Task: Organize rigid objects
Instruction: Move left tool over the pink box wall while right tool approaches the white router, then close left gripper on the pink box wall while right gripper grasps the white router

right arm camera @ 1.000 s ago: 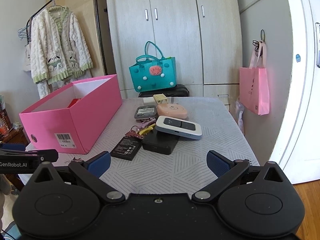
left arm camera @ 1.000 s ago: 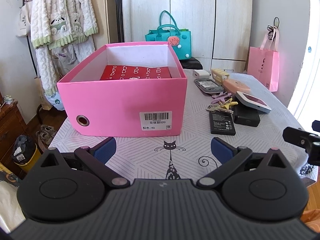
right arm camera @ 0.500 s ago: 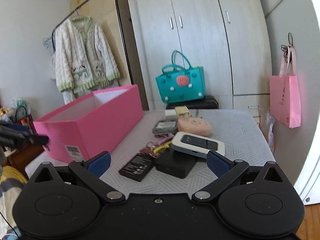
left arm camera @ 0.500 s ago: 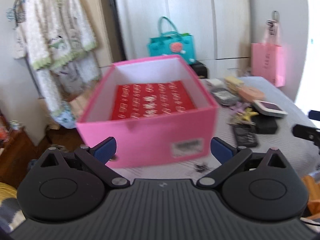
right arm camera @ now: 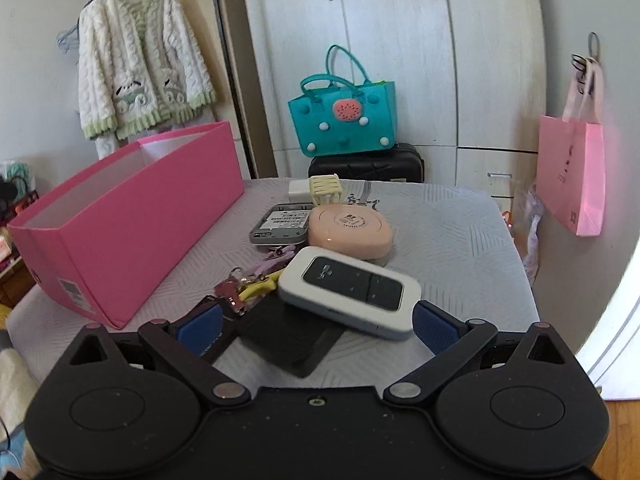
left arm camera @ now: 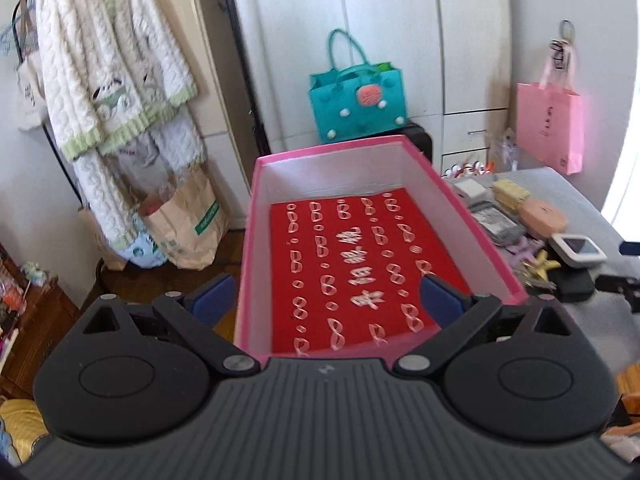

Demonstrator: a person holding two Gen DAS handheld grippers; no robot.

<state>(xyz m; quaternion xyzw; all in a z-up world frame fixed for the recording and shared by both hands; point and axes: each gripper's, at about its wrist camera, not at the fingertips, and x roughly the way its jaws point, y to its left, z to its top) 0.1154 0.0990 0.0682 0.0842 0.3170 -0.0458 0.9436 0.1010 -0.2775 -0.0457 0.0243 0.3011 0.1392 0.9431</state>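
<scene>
Left wrist view looks steeply down into the pink box point(left arm camera: 460, 216); right wrist view faces the table point(right arm camera: 460, 240) low, sharing both.

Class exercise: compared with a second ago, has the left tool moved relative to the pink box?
Yes. The left tool has risen and come forward over the pink box: earlier it faced the box's barcoded front wall, now it looks down onto the red sheet inside.

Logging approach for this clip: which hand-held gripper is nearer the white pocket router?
Right. The right hand-held gripper is open just in front of the white pocket router. The left hand-held gripper is open above the pink box, router off to its right.
</scene>
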